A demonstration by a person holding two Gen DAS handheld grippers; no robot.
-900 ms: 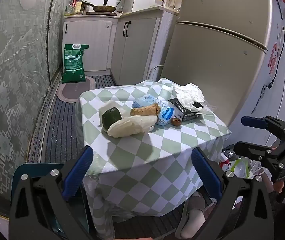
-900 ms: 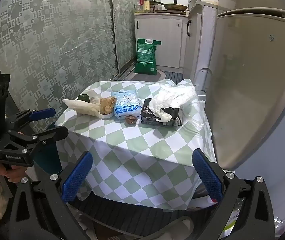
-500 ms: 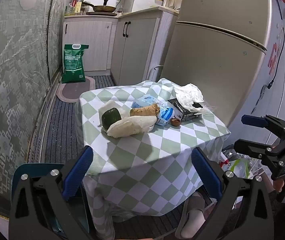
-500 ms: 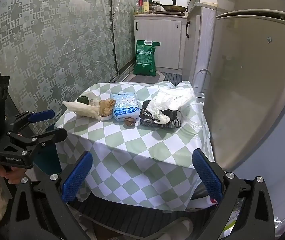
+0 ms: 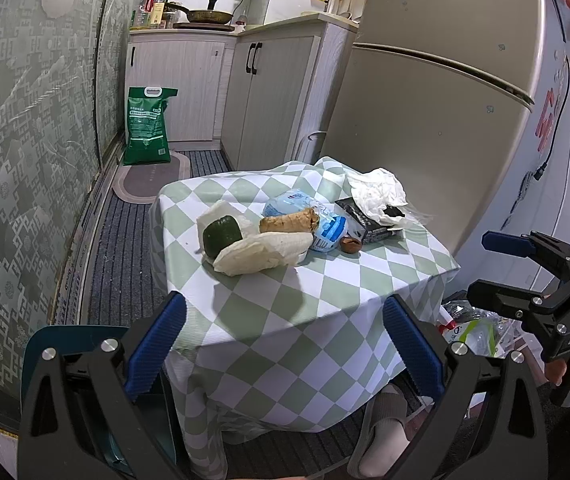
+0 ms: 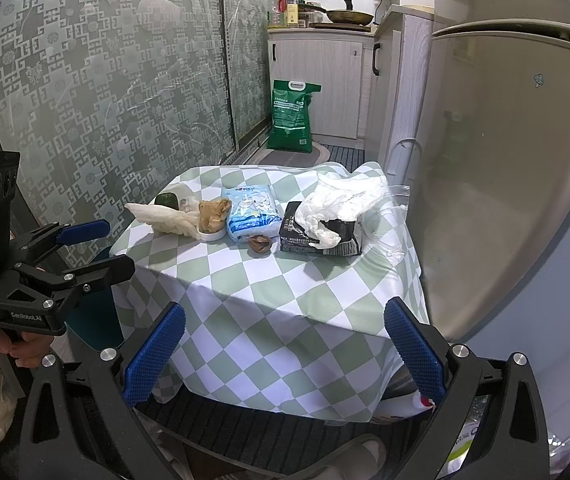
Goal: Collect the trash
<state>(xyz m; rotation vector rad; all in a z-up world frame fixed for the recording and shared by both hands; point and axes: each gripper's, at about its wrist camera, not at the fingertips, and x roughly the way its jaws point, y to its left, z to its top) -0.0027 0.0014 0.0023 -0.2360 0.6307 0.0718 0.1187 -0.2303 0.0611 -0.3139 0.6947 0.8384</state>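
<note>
A: Barely anything is shifting since the earlier frames; both views are creeping slightly closer to the counter [image 6: 285, 280], with the trash sitting where it was. Nothing is being collected yet.

B: Tool states?

A: Left tool [image 5: 285, 344] is hanging wide open and empty at the bottom of its own view, short of the counter edge. Right tool [image 6: 285, 352] is likewise spread open, carrying nothing.

B: Where is the trash lying?

A: All at frame centre on the checked cloth: crumpled white tissue [image 6: 341, 204] draping over a black packet [image 6: 321, 240], blue-white wrapper [image 6: 251, 212] just beside it, small brown scrap [image 6: 260, 245] in front.

B: Legible writing?

A: "GenRoboAI" is showing on the left tool's body at the left edge of the right view. Wrapper print is too small to read.
</note>
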